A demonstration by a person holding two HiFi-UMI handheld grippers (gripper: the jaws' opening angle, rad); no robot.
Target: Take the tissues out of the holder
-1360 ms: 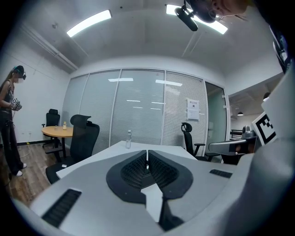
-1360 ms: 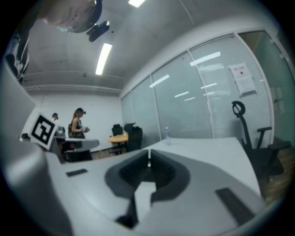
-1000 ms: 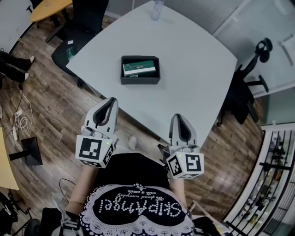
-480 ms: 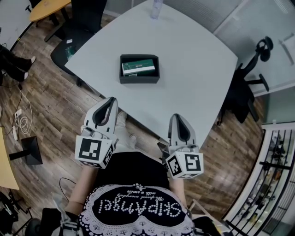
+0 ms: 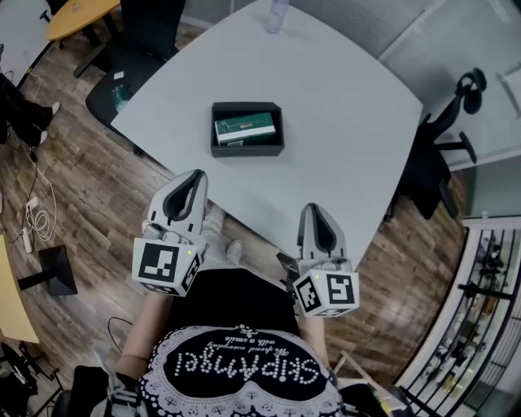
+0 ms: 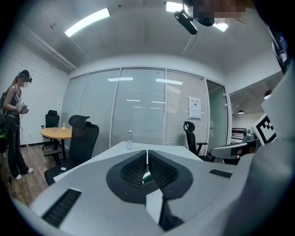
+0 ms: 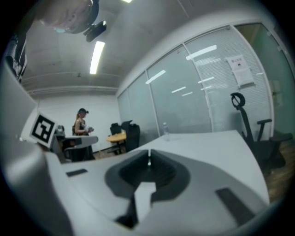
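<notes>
Two tongs in sight. How do they stand?

Both are closed with nothing in them. In the left gripper view the left tongs (image 6: 147,155) have their ribbed pads pressed together at the tips. The right gripper view shows the same for the right tongs (image 7: 149,159).

Where are they held?

From the head view, they are side by side in front of the person and well apart from each other. The left tongs (image 5: 197,176) reach the near edge of the desk (image 5: 350,114). The right tongs (image 5: 315,208) have their tips just over that edge. Both point across the desk.

And the tissues?

A green tissue pack (image 5: 244,128) lies flat inside the holder (image 5: 247,150), a black open-topped box. It sits out on the desk ahead of the left tongs, well clear of both tips.

Is anything touching it?

No, neither pair is near it.

What else is on the desk?

A clear bottle (image 5: 277,15) stands upright at the far edge, and it also shows in the left gripper view (image 6: 129,139).

And around it?

A black chair (image 5: 440,159) stands at the right side on the wooden floor (image 5: 89,187). A person (image 6: 13,133) stands far off at the left of the left gripper view.
</notes>
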